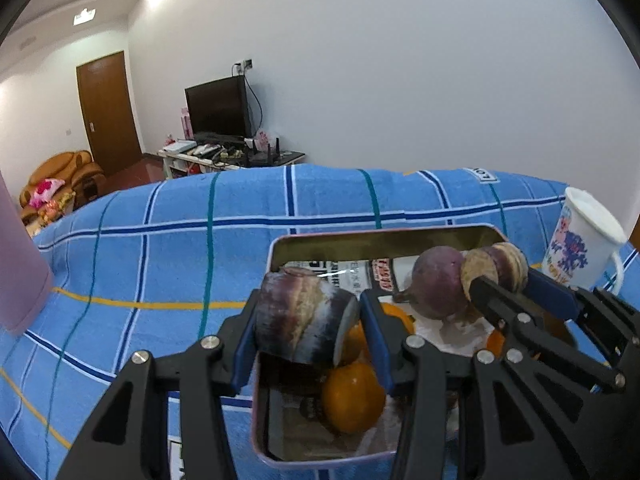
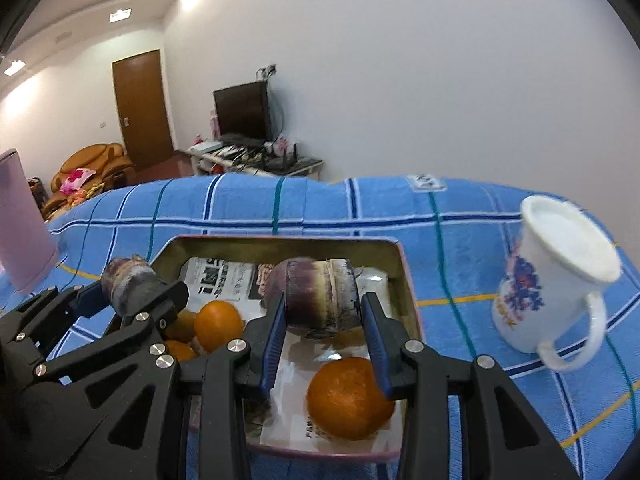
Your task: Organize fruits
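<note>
My left gripper is shut on a stubby purple-and-cream cane piece and holds it above the near left part of an open metal tin. In the right wrist view the same gripper and its cane piece hang at the tin's left edge. My right gripper is shut on a second cane piece over the tin's middle, and the left wrist view shows this gripper at the right. Oranges and a round purple root lie in the tin on printed paper.
The tin rests on a blue checked towel. A white mug with a blue print stands right of the tin. A tall pink cylinder stands at the far left. Beyond the towel's far edge is the room.
</note>
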Available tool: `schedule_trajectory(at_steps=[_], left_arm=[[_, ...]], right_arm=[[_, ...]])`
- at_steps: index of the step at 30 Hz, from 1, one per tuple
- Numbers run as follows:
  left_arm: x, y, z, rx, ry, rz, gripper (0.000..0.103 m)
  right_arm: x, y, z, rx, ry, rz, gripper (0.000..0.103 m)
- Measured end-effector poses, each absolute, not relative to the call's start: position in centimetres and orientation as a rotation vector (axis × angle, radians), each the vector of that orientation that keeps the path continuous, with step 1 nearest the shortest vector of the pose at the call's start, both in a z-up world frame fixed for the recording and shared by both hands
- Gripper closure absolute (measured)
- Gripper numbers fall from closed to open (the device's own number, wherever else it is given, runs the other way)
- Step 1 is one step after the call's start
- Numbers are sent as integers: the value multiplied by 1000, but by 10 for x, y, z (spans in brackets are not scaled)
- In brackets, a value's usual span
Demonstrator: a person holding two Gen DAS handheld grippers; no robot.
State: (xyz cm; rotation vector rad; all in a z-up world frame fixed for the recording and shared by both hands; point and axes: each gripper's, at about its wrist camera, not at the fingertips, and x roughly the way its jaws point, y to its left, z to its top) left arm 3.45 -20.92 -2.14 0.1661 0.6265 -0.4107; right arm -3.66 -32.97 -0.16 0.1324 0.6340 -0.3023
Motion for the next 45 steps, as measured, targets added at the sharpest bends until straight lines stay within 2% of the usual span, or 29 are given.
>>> schedule_trajectory(at_steps=[5, 11, 14, 16, 17, 18, 19, 21, 29, 31, 33, 45], left_arm=[[35, -210, -22, 163, 629, -414, 52], [24, -201, -14, 204, 539, -334, 37], [13, -192, -7, 230, 464, -263, 27], [10, -177, -2, 172, 448, -228, 9], [14, -169, 1, 137, 448, -212, 4], [13, -163, 2, 113, 446, -206, 0], [14, -155, 4, 78, 443, -216, 0], [11, -147, 5, 30, 452, -238, 0], [-11, -137, -1, 47, 401, -181, 0], [-16, -135, -1, 58, 382, -164, 0], [-21, -132, 0, 58, 366, -157, 0], [-55, -123, 5, 75, 292, -192, 0]], right_arm=[[-35, -331, -4, 155, 638, -270, 63], [-33, -339, -8, 239, 643, -175, 59], [-35, -336, -6, 257, 623, -107, 59], [-37, -336, -4, 289, 605, -66, 57], [-39, -339, -3, 324, 592, -43, 56], [-41, -340, -2, 354, 579, -30, 50], [-44, -342, -1, 379, 563, -23, 41], [-53, -343, 5, 404, 500, -35, 34], [-96, -313, 26, 239, 253, -216, 33], [-102, -304, 29, 198, 217, -251, 26], [-105, -297, 30, 164, 199, -277, 23], [-145, -276, 35, 79, 175, -345, 23]])
